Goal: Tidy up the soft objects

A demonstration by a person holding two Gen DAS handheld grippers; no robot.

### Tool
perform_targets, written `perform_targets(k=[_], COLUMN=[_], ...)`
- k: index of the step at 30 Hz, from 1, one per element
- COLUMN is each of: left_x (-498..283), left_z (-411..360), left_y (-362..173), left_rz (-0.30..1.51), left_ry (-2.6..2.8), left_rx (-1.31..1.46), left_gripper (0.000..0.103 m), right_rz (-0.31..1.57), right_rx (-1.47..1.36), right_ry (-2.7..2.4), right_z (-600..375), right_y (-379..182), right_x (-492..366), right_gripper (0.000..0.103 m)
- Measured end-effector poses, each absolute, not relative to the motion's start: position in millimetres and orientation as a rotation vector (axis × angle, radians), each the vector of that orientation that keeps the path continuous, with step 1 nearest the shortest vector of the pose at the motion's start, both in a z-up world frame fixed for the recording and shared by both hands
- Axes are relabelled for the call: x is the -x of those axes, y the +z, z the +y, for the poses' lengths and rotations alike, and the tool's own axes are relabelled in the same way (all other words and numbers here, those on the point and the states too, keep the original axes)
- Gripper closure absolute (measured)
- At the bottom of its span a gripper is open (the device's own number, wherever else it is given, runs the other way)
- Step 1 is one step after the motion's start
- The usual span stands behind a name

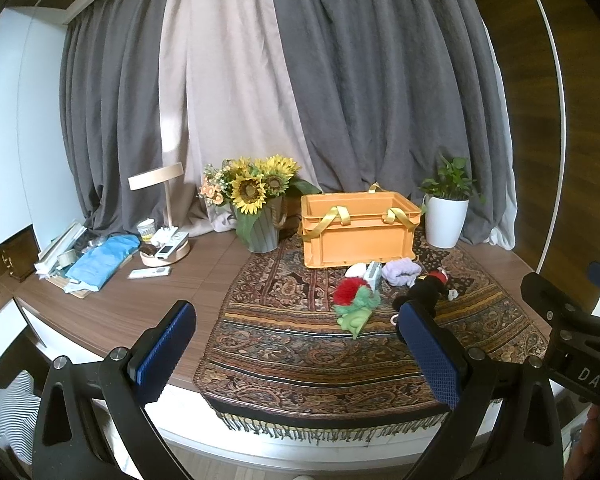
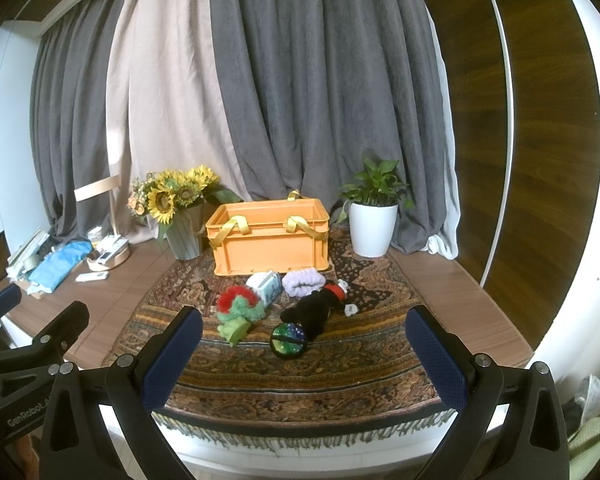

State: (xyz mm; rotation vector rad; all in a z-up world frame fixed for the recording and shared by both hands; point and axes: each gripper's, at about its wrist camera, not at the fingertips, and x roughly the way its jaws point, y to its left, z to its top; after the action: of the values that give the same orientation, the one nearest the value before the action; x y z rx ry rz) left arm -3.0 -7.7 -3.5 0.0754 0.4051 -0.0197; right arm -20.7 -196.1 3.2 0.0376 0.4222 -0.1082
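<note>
Both tools hang short of the patterned rug (image 2: pixel 340 364): left gripper (image 1: pixel 296 344) spread wide, right gripper (image 2: pixel 304 344) spread wide too, nothing between the pads. On the rug, in front of the orange crate (image 2: pixel 268 240), sit the beaded ball (image 2: pixel 289 340), green-and-red plush (image 2: pixel 239 312) and black plush (image 2: pixel 318 310). Nearer the crate lie the tissue pack (image 2: pixel 266 285) and lilac scrunchie (image 2: pixel 303 282). Sunflowers (image 2: pixel 172 196) stand left of the crate, potted plant (image 2: pixel 374 216) right.

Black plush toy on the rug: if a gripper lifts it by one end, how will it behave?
The black plush toy lies limp and stretched out, so it will probably sag. Its fuzzy fabric should compress and grip well between the jaws. It looks light, and its small white tag may dangle.
</note>
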Motion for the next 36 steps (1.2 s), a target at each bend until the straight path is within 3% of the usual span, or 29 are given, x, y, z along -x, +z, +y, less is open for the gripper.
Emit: perform_targets(k=[13,36], left_x=[-2,-132], left_z=[-20,-27], left_y=[-9,-82], left_rz=[0.43,0.54], left_ry=[-0.045,-0.256], left_rx=[-0.081,-0.203], left_gripper=[0.0,0.0], right_rz=[0.433,0.572], right_rx=[-0.041,-0.126], right_ry=[-0.113,-0.118], right_z=[-201,-203], right_y=[-2,-73], right_x=[17,-86], right_gripper=[0.001,0.001])
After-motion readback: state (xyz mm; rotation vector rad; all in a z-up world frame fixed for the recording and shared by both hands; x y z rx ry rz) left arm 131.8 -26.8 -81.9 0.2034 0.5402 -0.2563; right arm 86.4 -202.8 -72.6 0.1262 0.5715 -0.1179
